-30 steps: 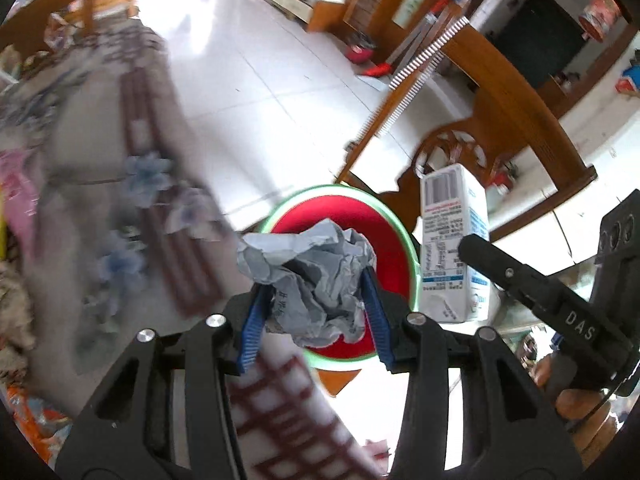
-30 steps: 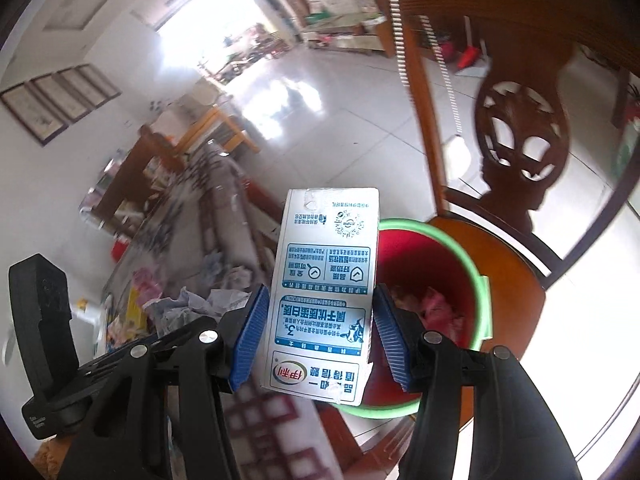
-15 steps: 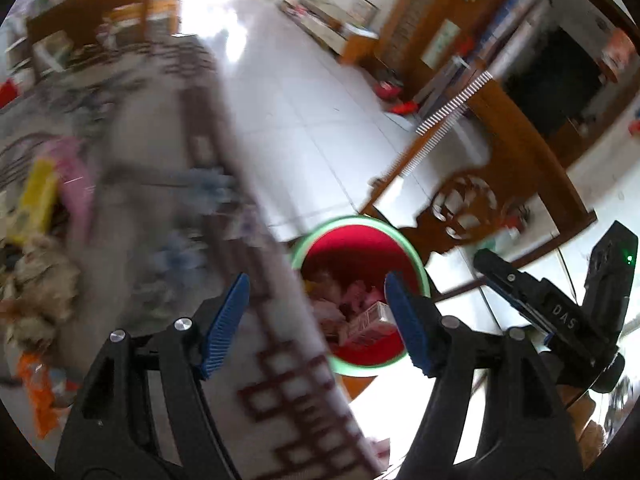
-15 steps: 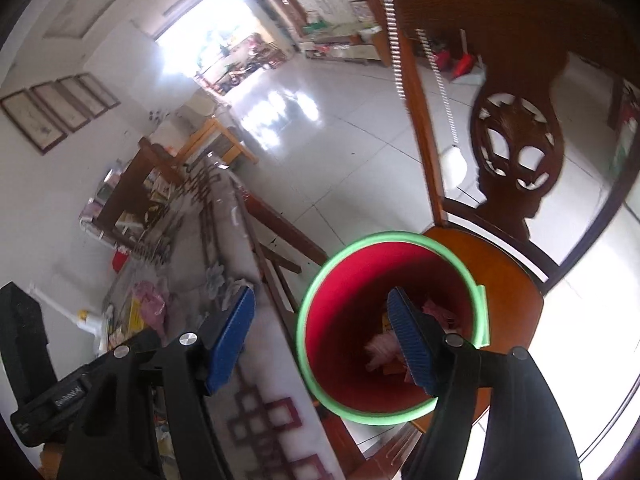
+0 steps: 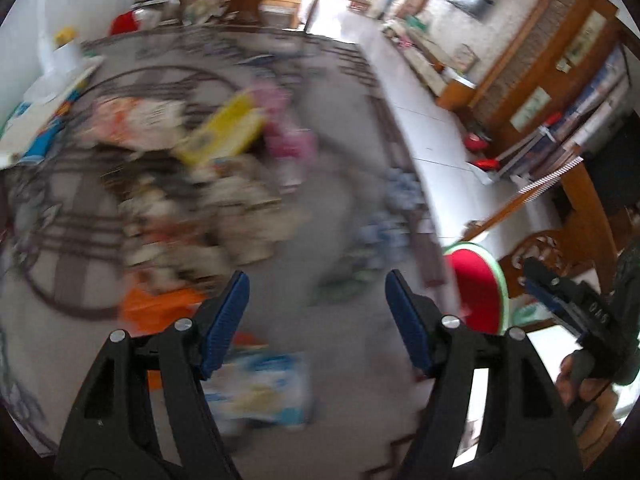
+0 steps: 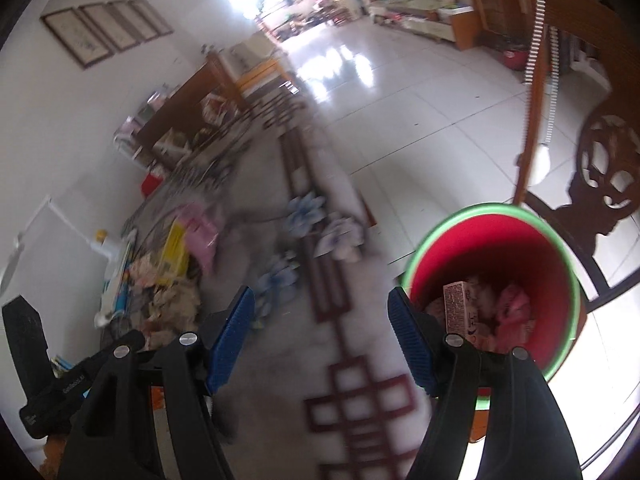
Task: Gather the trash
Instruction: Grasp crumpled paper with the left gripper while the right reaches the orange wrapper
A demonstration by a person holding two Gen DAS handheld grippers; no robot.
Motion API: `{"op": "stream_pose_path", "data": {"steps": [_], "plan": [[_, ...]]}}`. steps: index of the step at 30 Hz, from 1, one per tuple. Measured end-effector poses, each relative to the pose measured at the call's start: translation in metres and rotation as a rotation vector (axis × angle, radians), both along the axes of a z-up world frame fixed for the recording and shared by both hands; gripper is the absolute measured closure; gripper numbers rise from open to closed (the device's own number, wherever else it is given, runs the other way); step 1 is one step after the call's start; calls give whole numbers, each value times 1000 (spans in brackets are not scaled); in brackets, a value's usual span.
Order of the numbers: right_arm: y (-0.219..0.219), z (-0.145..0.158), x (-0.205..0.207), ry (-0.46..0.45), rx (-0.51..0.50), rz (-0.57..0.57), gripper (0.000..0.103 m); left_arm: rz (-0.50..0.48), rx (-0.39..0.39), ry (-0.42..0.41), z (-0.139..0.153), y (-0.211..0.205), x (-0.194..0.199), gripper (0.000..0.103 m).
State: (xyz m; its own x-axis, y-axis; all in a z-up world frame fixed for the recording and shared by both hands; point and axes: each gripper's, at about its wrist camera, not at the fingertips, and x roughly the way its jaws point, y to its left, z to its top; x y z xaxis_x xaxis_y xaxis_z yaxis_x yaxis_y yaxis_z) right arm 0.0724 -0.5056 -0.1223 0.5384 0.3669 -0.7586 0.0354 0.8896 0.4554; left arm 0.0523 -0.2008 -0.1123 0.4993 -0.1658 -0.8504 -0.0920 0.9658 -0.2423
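My left claw (image 5: 316, 316) stands wide apart with nothing between its blue pads (image 5: 226, 320), and it looks down on the patterned tablecloth (image 5: 344, 200), which is smeared with blur. Ahead of it lies the heap of trash (image 5: 208, 184): a yellow packet (image 5: 224, 132), something pink (image 5: 286, 140) just beside that, crumpled pale wrappers in the middle, an orange scrap (image 5: 156, 304) near my left pad, and a blue-and-white packet (image 5: 260, 388) low between my two fingers. My right claw (image 6: 320, 332) is spread just as wide and is also empty; it hangs over the table's edge, with the blue flower print (image 6: 304, 208) of the cloth in front of it. The red bucket with the green rim (image 6: 560, 292) stands on a wooden chair beside the table, just right of my right pad, and it holds a small carton (image 6: 460, 312) and pink wrappers (image 6: 514, 312). In the left view that bucket (image 5: 480, 288) shows at the right edge of the table, with my other claw's black body (image 5: 572, 308) near it.
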Motion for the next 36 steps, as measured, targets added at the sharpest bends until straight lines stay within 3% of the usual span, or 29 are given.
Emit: {"op": "stream_pose_path", "data": {"steps": [4,8,17,18,19,22,27,31,36], "plan": [[40,0,1,7,-14,42,36,52,12,35,-13,53,-13,35],[77,-2,0,18,-19,46,36,54,-18,82,-31,94,-2,35],[151,-6,-23,49,-31,40,36,-76,-124,209,-79,112,49,36],[159,-7,-28,56,-33,43,36,-91,-145,213,-82,112,50,44],[165,-8,-31,61,-35,45,36,-108,-175,214,-83,113,51,56],[186,-16,-40,92,-40,58,36,-135,-205,208,-78,120,50,78],[222,-29,-41,138,-49,104,35,-106,-229,114,-49,159,31,81],[254,-42,-35,171,-51,160,32,-59,-200,58,-33,195,12,81],[284,-56,-30,208,-84,215,30,20,-138,62,-37,237,-14,81]]}}
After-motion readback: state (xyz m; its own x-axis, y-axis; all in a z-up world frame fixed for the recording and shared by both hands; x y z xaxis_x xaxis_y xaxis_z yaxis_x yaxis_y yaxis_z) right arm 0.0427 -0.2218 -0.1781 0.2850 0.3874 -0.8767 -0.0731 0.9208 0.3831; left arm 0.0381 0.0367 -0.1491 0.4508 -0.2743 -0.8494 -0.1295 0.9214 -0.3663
